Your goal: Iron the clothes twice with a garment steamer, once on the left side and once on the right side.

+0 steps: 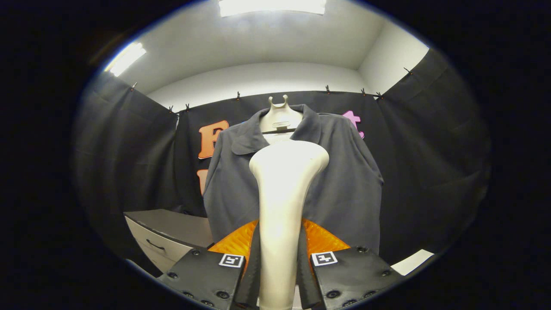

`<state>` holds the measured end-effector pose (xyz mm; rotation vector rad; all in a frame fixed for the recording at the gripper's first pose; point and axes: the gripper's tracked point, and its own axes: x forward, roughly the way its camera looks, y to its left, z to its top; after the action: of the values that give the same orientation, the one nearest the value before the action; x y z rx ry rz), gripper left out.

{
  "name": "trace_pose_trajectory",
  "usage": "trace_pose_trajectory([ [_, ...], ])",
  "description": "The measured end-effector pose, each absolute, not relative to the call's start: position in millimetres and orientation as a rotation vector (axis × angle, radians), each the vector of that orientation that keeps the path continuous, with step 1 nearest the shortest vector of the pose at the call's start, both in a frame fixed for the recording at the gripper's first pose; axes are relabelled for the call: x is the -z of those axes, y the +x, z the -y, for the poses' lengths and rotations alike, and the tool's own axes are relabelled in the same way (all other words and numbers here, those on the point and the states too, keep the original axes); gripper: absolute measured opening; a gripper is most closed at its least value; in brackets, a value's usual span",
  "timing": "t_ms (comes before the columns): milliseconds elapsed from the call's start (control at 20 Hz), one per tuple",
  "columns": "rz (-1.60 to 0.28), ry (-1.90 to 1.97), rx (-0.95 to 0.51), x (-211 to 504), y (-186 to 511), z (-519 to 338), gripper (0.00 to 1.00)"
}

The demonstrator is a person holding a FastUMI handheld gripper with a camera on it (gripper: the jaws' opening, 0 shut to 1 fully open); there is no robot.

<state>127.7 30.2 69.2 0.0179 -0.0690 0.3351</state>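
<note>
Gripper (279, 262) is clenching the garment steamer (282, 202) upright by its handle, its head facing the hanging shirt (344, 185) for pressing.

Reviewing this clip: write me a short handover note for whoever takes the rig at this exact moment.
Gripper: shut on the garment steamer, both fingers pressing on its cream handle, head pointing up toward the clothes.
Dark grey jacket: hangs on a hanger just beyond the steamer, in front of the black cloth wall.
Grey drawer cabinet: low, left of the jacket.
Done: steamer picked up and raised in front of the jacket.
Cannot tell: whether the head touches the fabric, or whether any pass is done.
Left, as far as this shows: the left-side pass and the right-side pass.
</note>
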Motion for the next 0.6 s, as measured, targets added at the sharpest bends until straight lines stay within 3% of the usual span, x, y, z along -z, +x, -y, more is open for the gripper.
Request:
trace_pose_trajectory([
  [300,0.048,0.029,-0.228,-80,182,33,0.43],
  [600,-0.001,0.053,-0.229,-66,216,39,0.43],
])
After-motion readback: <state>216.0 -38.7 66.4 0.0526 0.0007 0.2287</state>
